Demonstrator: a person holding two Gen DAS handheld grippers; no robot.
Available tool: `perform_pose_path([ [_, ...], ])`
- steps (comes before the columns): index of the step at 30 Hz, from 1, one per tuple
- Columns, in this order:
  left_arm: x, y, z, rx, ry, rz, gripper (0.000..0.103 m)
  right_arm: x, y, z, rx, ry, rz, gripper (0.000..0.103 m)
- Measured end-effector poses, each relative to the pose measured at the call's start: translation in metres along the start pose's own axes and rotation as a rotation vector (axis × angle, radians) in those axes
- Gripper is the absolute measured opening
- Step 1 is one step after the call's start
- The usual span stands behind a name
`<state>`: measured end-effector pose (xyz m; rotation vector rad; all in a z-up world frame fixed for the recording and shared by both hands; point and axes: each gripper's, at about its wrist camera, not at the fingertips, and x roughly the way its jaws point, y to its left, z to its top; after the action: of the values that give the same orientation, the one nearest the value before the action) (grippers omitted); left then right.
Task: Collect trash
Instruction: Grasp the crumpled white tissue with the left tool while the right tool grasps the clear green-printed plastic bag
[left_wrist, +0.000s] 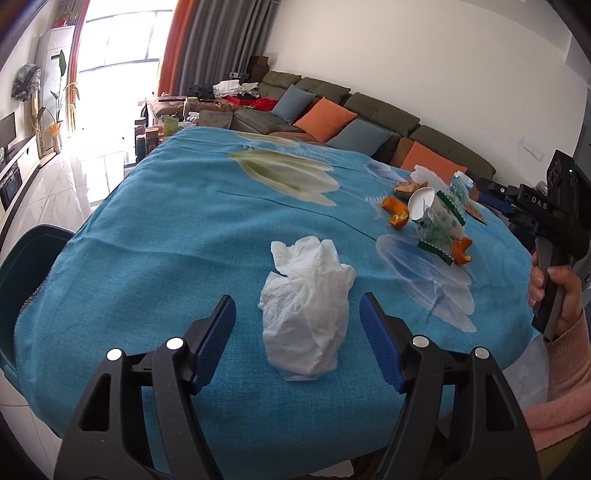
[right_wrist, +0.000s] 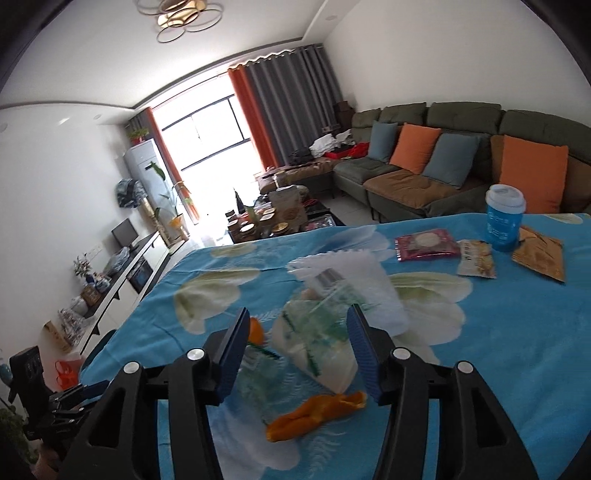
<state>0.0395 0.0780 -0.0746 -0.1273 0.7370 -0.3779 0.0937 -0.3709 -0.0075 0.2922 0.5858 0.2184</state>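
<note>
A crumpled white tissue (left_wrist: 306, 317) lies on the blue flowered tablecloth (left_wrist: 166, 221). My left gripper (left_wrist: 297, 298) is open around it, and the pads are clear of it on both sides. To the right lies a pile of trash: a tipped paper cup (left_wrist: 421, 203), orange peel (left_wrist: 397, 214) and green-printed clear wrappers (left_wrist: 439, 229). My right gripper (right_wrist: 298, 310) is open over that pile, with a clear wrapper (right_wrist: 317, 332) between its fingers. Orange peel (right_wrist: 317, 410) lies just in front of it. This view is blurred.
A blue lidded cup (right_wrist: 504, 218) and snack packets (right_wrist: 426, 243) lie at the table's far right. A dark blue bin or chair (left_wrist: 26, 266) stands off the table's left edge. Behind are a sofa (right_wrist: 443, 177) and a cluttered low table (right_wrist: 280, 218).
</note>
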Motion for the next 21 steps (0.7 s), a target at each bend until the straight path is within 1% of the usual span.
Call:
perform_pose_path([
  [4, 0.004, 0.002, -0.001, -0.011, 0.010, 0.012, 0.065, 0.015, -0.025, 0.003, 0.053, 0.023, -0.002, 0.057],
  [6, 0.004, 0.002, -0.001, -0.011, 0.011, 0.018, 0.063, 0.022, -0.033, 0.003, 0.071, 0.045, 0.017, 0.057],
  [9, 0.005, 0.002, -0.001, -0.009, 0.013, 0.030, 0.058, 0.030, -0.036, 0.002, 0.081, 0.062, 0.038, 0.057],
  [12, 0.004, 0.003, -0.001, -0.006, 0.017, 0.037, 0.054, 0.031, -0.036, 0.000, 0.086, 0.061, 0.058, 0.056],
  [14, 0.004, 0.003, 0.000, -0.004, 0.020, 0.037, 0.048, 0.030, -0.037, -0.001, 0.096, 0.062, 0.070, 0.050],
  [15, 0.005, 0.003, 0.000, -0.003, 0.021, 0.037, 0.048, 0.032, -0.039, -0.001, 0.099, 0.065, 0.075, 0.045],
  [16, 0.005, 0.003, 0.000, -0.003, 0.023, 0.034, 0.044, 0.031, -0.040, -0.001, 0.099, 0.064, 0.076, 0.045],
  [17, 0.005, 0.003, 0.000, -0.004, 0.025, 0.030, 0.037, 0.030, -0.040, -0.001, 0.097, 0.061, 0.076, 0.044],
  [21, 0.005, 0.003, 0.000, -0.006, 0.028, 0.023, 0.027, 0.025, -0.039, -0.003, 0.095, 0.052, 0.081, 0.043],
])
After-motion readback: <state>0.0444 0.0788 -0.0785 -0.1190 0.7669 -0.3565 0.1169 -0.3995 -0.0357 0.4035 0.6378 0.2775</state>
